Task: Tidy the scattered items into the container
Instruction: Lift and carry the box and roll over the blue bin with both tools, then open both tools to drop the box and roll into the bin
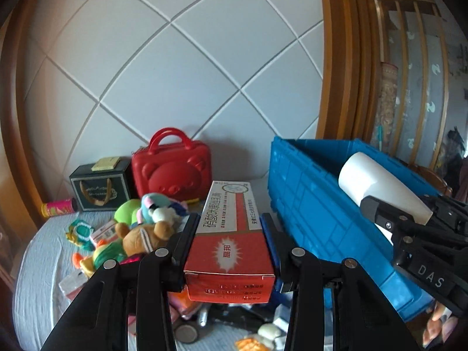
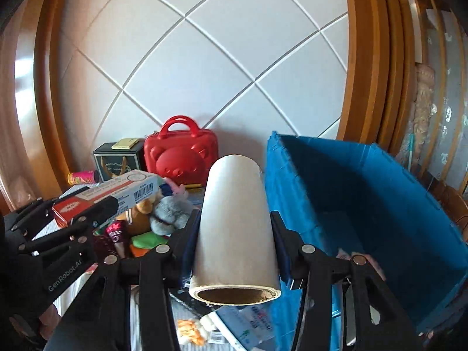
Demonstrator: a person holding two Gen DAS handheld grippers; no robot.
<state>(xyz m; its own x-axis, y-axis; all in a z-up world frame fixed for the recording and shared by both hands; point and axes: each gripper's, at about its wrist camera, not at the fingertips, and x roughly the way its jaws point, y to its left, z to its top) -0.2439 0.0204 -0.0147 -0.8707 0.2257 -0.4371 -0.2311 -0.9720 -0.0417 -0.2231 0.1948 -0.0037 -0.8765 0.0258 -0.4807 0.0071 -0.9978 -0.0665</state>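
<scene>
Lettering "DAS" marks right gripper point(image 1: 380, 204); "GenRobot.AI" marks left gripper point(image 2: 96, 213).

Left gripper point(image 1: 228, 234) pitched slightly downward, jaws clamped against both long sides of a red-and-white carton point(image 1: 229, 234). Right gripper point(image 2: 234, 234) beside it at like tilt, jaws pressed on a white paper roll point(image 2: 235, 219) (hollow core facing the camera). Fingertips of the person's right hand point(image 1: 441, 321) show beneath its handle.
</scene>
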